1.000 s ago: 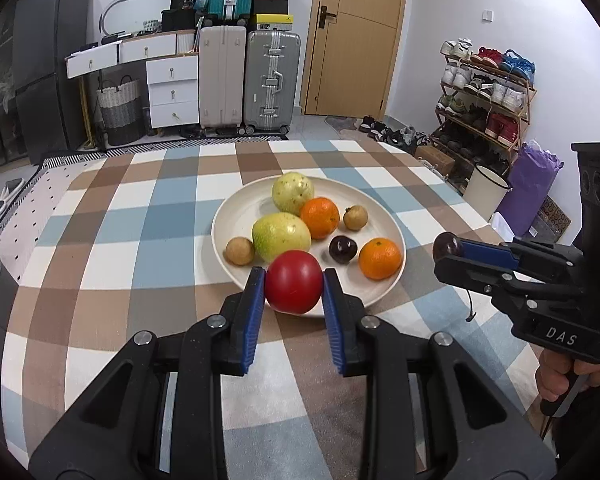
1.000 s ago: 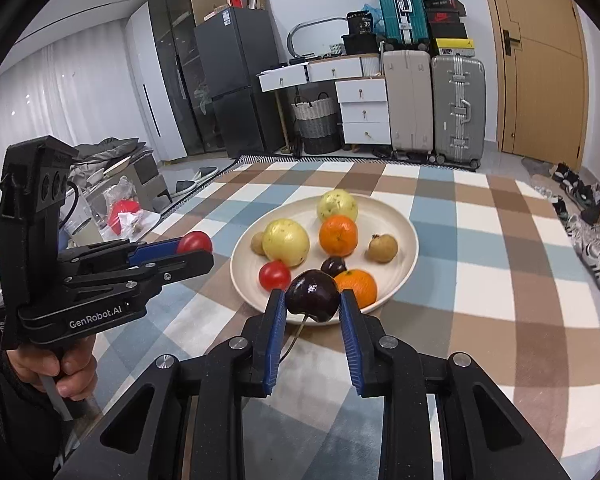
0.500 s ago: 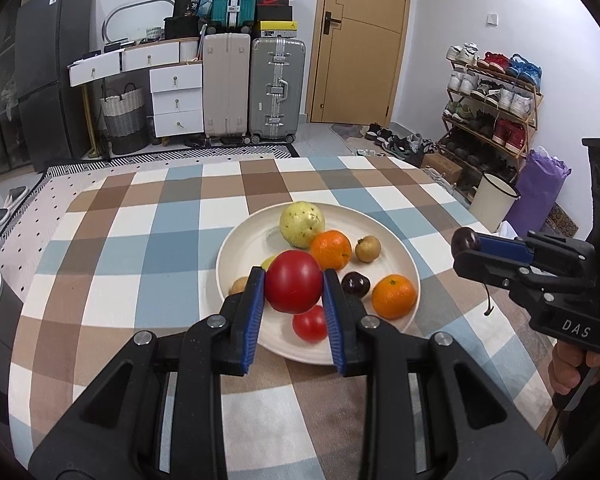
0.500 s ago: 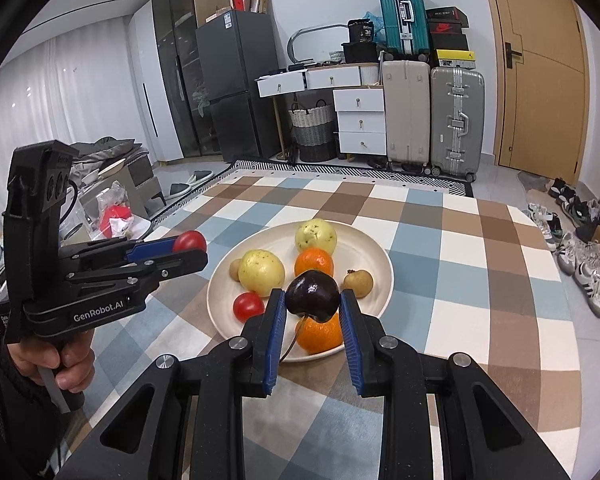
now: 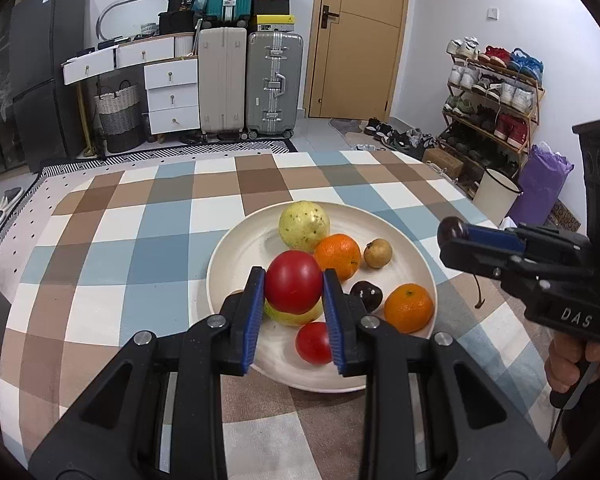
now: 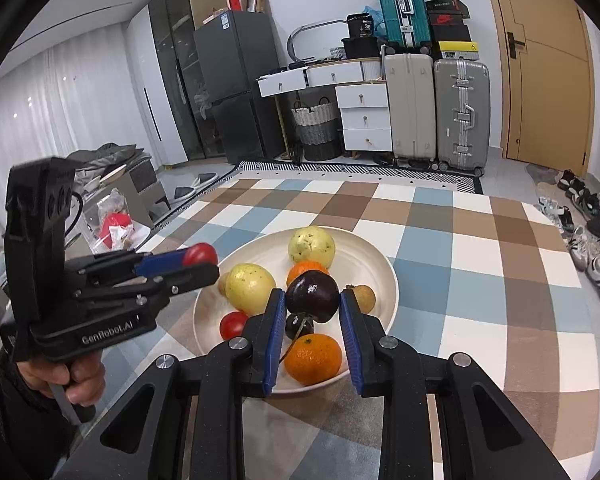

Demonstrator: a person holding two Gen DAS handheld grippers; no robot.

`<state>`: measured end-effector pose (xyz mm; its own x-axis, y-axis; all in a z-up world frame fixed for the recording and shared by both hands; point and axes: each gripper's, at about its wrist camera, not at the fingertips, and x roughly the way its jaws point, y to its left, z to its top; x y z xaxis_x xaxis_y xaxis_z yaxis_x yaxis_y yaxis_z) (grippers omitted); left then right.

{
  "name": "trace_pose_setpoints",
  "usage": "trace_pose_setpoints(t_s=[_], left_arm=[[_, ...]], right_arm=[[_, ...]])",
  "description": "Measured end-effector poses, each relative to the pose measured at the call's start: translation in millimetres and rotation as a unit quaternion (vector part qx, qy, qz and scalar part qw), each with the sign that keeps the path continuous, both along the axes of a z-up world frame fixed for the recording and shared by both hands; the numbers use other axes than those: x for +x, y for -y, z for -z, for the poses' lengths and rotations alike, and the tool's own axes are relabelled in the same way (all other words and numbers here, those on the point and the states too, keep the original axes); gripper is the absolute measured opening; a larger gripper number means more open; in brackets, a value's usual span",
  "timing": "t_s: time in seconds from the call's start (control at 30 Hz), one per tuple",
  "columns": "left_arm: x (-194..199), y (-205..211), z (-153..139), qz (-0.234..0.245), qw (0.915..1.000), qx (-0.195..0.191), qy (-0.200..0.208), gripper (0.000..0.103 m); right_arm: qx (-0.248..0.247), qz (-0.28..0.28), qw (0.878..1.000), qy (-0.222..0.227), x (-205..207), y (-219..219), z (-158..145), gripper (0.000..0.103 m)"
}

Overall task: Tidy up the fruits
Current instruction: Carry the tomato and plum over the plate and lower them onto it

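Note:
My left gripper point(image 5: 294, 285) is shut on a red tomato point(image 5: 294, 282), held above the near left part of the cream plate point(image 5: 400, 236). My right gripper point(image 6: 312, 300) is shut on a dark plum point(image 6: 313, 297) with a stem, held above the plate's near side point(image 6: 384, 264). On the plate lie two yellow-green guavas point(image 5: 304, 221), two oranges point(image 5: 409, 307), a small red tomato point(image 5: 314, 343), a dark plum point(image 5: 366, 295) and small brown fruits point(image 5: 378, 253). Each gripper shows in the other's view, the right one point(image 5: 452, 232) and the left one point(image 6: 198, 258).
The plate sits on a table with a checked cloth point(image 5: 140, 240). Beyond it stand suitcases point(image 5: 252, 80), white drawers point(image 5: 172, 96), a door and a shoe rack point(image 5: 496, 92). A white bin point(image 5: 496, 196) stands by the table's right side.
Both grippers have risen and moved forward over the plate with their fruit still held. The small red tomato on the plate has come into the left view.

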<state>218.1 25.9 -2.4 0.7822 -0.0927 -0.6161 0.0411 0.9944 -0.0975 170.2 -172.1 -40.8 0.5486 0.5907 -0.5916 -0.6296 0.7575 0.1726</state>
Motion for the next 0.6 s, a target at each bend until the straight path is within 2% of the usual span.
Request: trace_pose_setpoints(t_s=[0.33, 0.6], left_arm=[[9.9, 7.7, 17.8, 0.013, 0.9999, -0.007, -0.008, 0.026], [9.5, 23.2, 20.3, 0.026, 0.9995, 0.017, -0.003, 0.026]], right_arm=[[0.002, 0.000, 1.000, -0.012, 10.9, -11.3, 20.8, 0.028], [0.001, 0.021, 1.000, -0.020, 17.9, -11.4, 32.0, 0.028]])
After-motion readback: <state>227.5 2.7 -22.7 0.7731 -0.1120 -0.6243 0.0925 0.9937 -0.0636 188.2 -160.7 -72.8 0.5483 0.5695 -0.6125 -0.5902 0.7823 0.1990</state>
